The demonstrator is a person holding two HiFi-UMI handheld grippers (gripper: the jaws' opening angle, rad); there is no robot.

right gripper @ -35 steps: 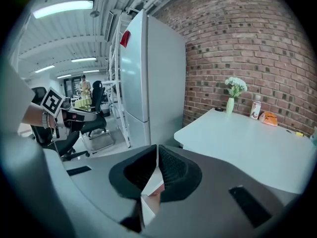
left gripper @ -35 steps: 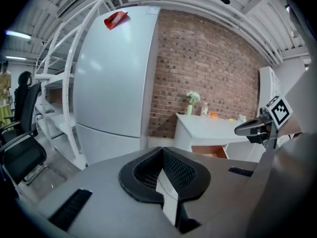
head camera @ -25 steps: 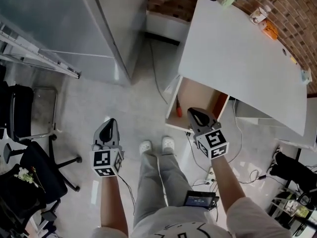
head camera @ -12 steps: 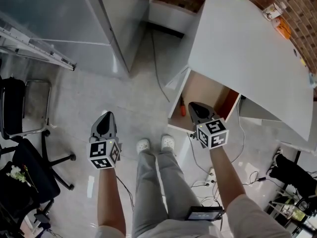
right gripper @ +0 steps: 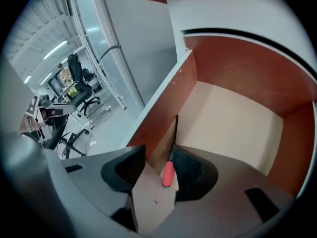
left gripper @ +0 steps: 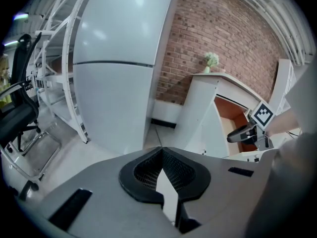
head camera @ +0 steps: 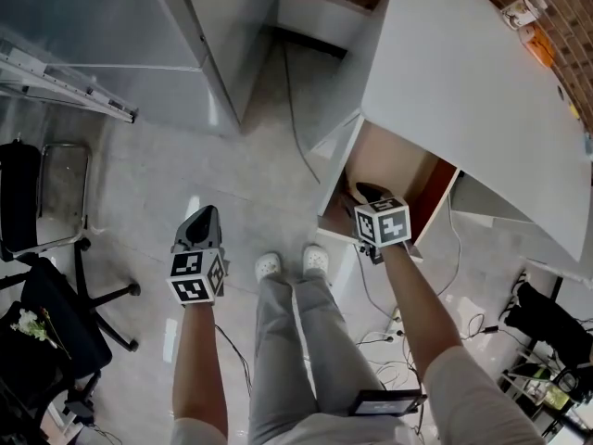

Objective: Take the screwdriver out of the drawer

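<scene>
the drawer (right gripper: 233,125) under the white bench (head camera: 463,91) already stands open, so the opening part is done. the screwdriver (right gripper: 169,172) is not out yet. it lies on the drawer floor along the left inner wall, red handle toward the person and dark shaft pointing deeper in.

the right gripper (right gripper: 157,168) is inside the drawer mouth with its fingers apart, one on either side of the handle, which sits closer to the right-hand finger. whether that finger touches the handle cannot be told. nothing is clamped. what looks to be left is closing on the handle, lifting it, and drawing it clear of the drawer.

the left gripper (head camera: 196,248) hangs low at the person's side over the floor, well apart from the drawer, with its fingers together at the tips and nothing between them.

against the head view a second ago, the right gripper has gone forward – from over the drawer's front edge to inside the opening. the orange-red handle that showed at the drawer's left then is now covered by the gripper in that view. the left gripper has barely shifted.
</scene>
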